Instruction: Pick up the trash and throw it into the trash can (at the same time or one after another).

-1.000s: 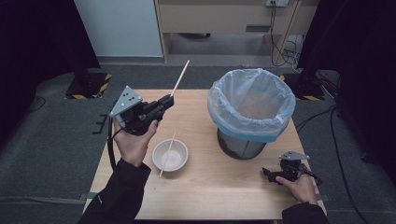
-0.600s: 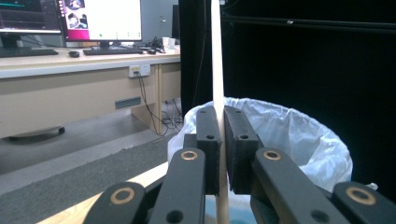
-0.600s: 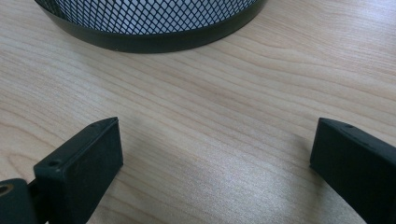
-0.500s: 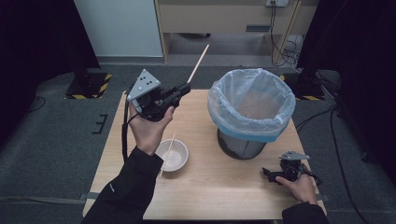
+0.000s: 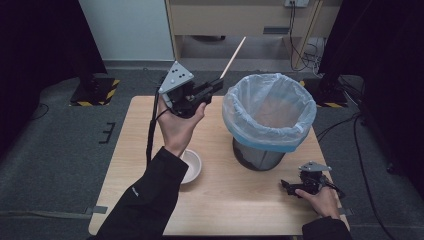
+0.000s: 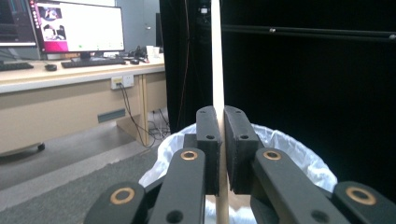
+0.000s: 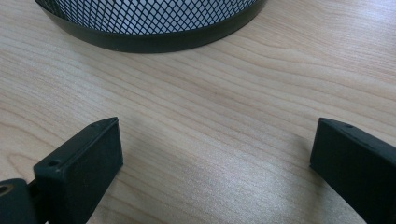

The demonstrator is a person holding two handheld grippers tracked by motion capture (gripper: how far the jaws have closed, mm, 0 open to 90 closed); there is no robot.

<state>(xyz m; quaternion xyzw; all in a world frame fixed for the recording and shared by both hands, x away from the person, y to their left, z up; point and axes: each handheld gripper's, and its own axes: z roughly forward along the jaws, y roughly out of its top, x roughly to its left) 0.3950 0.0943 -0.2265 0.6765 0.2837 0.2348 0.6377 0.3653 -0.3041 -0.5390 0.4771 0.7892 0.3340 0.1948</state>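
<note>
High view shows the left gripper [image 5: 218,85] raised above the far edge of the bench [image 5: 150,150], clamped on a thin, pale wooden stick [image 5: 234,56]. The stick is straight and plain and slants up and away from the jaws, past the far rim of the bin [image 5: 267,150]. The bin is a dark mesh basket lined with a translucent bluish-white bag [image 5: 270,107] folded over its rim; it stands toward the right edge of the bench. A small white bowl [image 5: 192,167] sits near the middle of the bench, partly covered by the person's left sleeve [image 5: 145,200]. The right gripper [image 5: 286,186] rests by the near right corner, close to the foot of the bin.

Left gripper view adds the grip itself: both black pads press on the stick, which runs upright between them and out past the top of the frame, with the bag's crinkled rim just behind the jaws. It also shows a desk with a lit monitor [image 6: 74,28] across the room.

Right gripper view shows its jaws spread wide over bare wood grain, nothing between them, and the bin's black base ring and mesh wall just ahead.
</note>
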